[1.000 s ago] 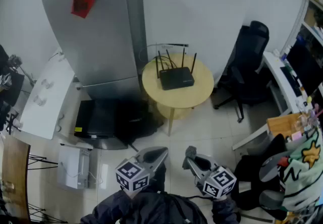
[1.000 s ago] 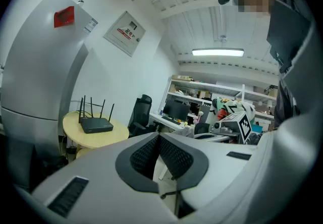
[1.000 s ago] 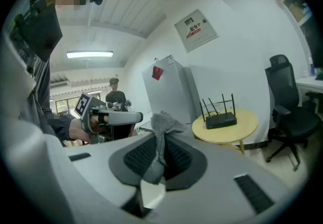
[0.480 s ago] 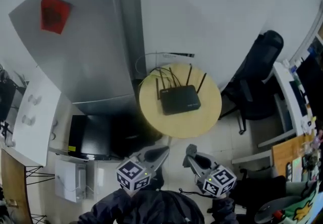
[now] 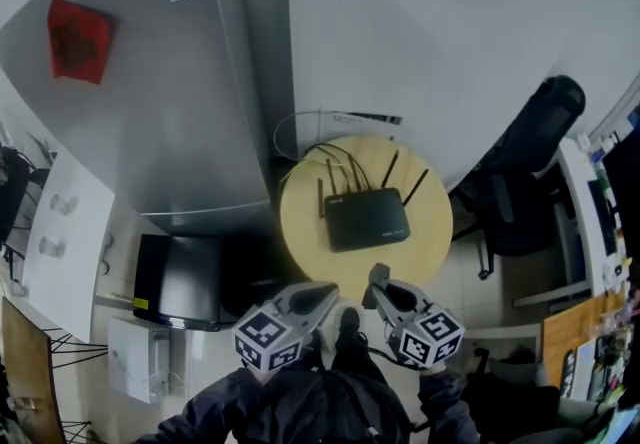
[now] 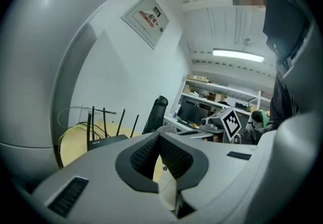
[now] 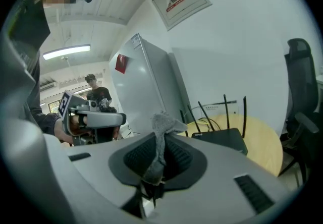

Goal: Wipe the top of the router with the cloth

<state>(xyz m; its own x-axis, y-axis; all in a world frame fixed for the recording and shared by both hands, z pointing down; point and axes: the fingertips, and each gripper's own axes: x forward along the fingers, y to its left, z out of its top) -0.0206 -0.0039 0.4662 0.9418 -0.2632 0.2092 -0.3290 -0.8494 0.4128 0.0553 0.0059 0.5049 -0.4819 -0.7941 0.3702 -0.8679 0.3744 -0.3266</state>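
While my right claw (image 7: 160, 153) is clamped on a strip of grey, fuzzy cloth (image 7: 162, 126) whose tuft sticks up past the ribbed black pads, my left claw (image 6: 159, 153) is pressed together on nothing. Both hang at the near edge of the round, pale wooden table (image 5: 305, 237), the right one nearer the work. The router (image 5: 368, 218) lies straight ahead of it on the tabletop, apart from the cloth. It is a flat, matte black box, its long side running across my reach, with thin antennas standing along its far edge. Beyond stands a smooth grey fridge (image 5: 150, 132).
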